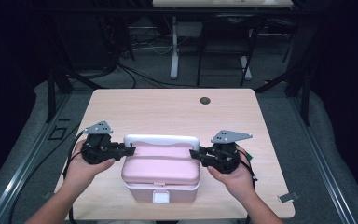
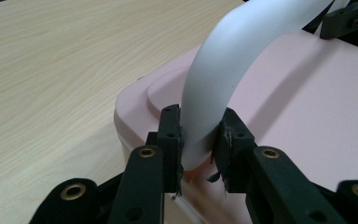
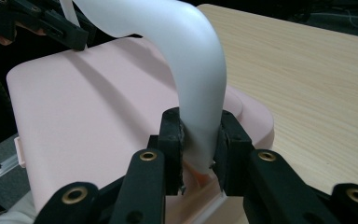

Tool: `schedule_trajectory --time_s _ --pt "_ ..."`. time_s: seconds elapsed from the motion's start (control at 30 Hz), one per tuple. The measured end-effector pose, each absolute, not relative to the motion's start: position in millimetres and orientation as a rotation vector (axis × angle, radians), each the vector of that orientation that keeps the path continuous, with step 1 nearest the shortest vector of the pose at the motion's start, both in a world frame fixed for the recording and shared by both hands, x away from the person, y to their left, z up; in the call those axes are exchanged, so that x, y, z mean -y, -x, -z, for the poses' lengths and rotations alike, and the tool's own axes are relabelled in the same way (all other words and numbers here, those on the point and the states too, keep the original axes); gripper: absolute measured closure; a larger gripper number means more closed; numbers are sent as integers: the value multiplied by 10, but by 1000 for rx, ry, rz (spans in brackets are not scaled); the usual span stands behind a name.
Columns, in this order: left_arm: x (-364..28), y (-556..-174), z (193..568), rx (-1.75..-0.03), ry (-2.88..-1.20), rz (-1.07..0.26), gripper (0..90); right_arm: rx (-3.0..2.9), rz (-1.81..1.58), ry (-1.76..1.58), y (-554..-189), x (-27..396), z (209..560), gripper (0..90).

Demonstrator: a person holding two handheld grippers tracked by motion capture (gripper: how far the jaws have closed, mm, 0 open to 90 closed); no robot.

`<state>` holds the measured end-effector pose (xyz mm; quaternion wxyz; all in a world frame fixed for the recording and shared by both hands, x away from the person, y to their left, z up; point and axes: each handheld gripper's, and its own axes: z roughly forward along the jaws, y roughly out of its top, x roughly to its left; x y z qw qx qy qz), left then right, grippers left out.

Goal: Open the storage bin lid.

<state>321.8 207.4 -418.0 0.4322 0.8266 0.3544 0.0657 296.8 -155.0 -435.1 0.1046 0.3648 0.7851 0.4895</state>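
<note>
Near the front edge of the wooden table [image 1: 177, 109] sits a pink lunch box [image 1: 161, 173] with a white handle [image 1: 162, 140] arched up over its lid. Left gripper [image 1: 129, 150] is clamped on the handle's left end, right gripper [image 1: 193, 154] on the right end. Front latch [image 1: 161, 197] looks closed, I think, kinda small to tell.
</note>
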Motion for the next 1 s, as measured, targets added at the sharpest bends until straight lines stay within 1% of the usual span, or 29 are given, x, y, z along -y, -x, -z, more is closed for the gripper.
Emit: schedule_trajectory --time_s 0.27,0.33,0.47,0.67,1.0 --pt "-2090 -3273 4129 -896 -2044 -140 729 -2324 -1474 -1115 -3047 1567 4280 750" --pt "-2124 -3263 4091 -884 -2011 -170 697 -2316 -1481 -1134 -3059 1568 4272 750" --pt "-2218 -3174 4027 -872 -2010 -193 696 -2325 -1492 -1151 -3063 1574 4283 751" --pt "-2382 -3033 4055 -894 -2028 -228 739 -2316 -1486 -1156 -3064 1568 4277 751" --pt "-2475 -2837 4281 -920 -2057 -195 811 -2320 -1492 -1162 -3094 1573 4234 751"
